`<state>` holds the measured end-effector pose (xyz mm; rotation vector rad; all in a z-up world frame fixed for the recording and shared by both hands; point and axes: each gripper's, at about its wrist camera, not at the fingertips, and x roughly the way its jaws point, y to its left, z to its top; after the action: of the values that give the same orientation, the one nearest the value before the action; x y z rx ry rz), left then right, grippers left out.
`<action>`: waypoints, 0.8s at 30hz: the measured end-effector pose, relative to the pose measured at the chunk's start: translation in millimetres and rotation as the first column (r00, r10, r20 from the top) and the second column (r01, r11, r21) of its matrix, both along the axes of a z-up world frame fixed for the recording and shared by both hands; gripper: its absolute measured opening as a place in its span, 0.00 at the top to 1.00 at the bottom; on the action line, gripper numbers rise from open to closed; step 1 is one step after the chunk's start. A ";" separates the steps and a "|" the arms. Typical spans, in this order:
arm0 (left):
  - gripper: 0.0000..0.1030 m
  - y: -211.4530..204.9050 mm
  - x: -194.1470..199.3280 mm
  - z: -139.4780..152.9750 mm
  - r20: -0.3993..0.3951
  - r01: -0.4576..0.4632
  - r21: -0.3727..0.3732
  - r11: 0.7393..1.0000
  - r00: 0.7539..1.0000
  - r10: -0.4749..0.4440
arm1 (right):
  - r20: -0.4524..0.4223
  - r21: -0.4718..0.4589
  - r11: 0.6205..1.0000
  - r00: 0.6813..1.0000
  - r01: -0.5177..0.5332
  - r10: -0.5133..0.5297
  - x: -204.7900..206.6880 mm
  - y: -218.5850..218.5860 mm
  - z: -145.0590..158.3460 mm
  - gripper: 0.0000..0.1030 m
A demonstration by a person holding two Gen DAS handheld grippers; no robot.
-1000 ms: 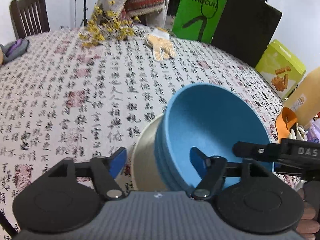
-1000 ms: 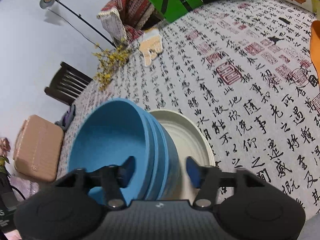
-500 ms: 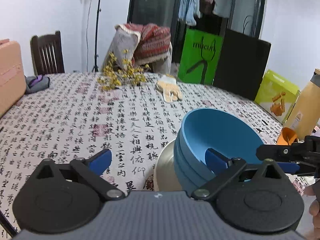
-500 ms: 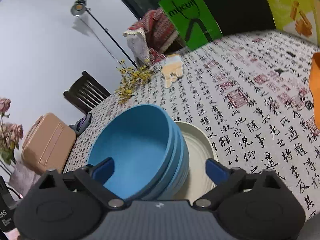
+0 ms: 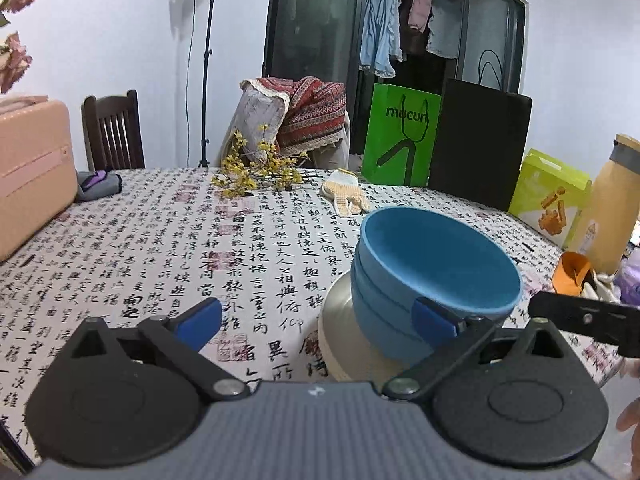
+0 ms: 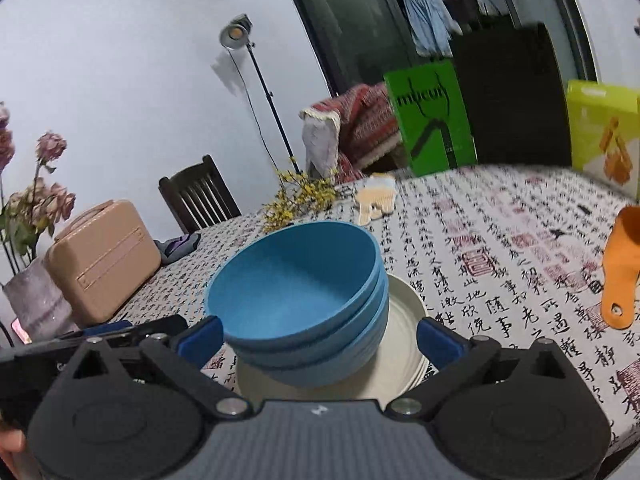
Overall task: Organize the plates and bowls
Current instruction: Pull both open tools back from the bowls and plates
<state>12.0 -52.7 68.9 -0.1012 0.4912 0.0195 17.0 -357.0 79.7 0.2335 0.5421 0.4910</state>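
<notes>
A: What's hidden here?

B: The near edge of the plates (image 6: pixel 404 320) is cut off by the body of each gripper. In the left wrist view the plates (image 5: pixel 338 320) show only as a pale sliver left of the bowls (image 5: pixel 432 276), so how many lie there is hard to say; the right view shows layered rims, at least two. The bases of the bowls (image 6: pixel 304 304) are sunk inside one another, so only three rims can be counted.

A: Where does the stack sit?

B: On the plates, which lie flat on the table (image 5: pixel 160 240) with its printed cloth. The bowls are nested, mouths up. Being round, they have no long axis; the top one leans a little, its mouth tipped towards the right gripper's side.

A: And the claws?

B: The left gripper (image 5: pixel 316 320) has just been opening and stands wide. Its right pad overlaps the bowls' wall in the picture, but whether it touches I cannot tell; its left pad is over bare cloth. The right gripper (image 6: pixel 318 336) has also just been opening and is wide, one pad on each side of the stack, neither pressing on it.

A: Anything else cut off?

B: The other gripper's black finger enters at each frame's side. A fingertip of a hand (image 5: pixel 630 416) shows at the left view's right edge. An orange scoop (image 6: pixel 620 268) lies well to the right.
</notes>
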 end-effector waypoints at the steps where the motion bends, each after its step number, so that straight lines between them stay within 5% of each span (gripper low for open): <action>1: 0.00 0.1 -3.9 -1.1 0.006 0.001 -0.002 1.000 1.000 -0.001 | 0.020 -0.006 1.000 1.000 0.003 -0.003 -5.3 -0.1 -0.4 0.00; 8: 0.00 -0.7 -32.4 -10.0 0.069 -0.031 0.020 0.999 0.997 0.030 | 0.093 -0.004 1.000 0.995 0.025 -0.025 -36.5 -5.0 -7.0 0.00; 24: 0.00 -8.8 -88.1 -35.9 0.200 0.034 0.108 0.994 0.978 -0.056 | 0.161 -0.049 0.996 0.985 0.072 -0.063 -90.2 -12.1 -33.2 0.00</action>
<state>-76.1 -61.5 33.0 0.0106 0.2881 -0.0096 -73.2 -369.1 46.5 0.1584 0.3891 0.4241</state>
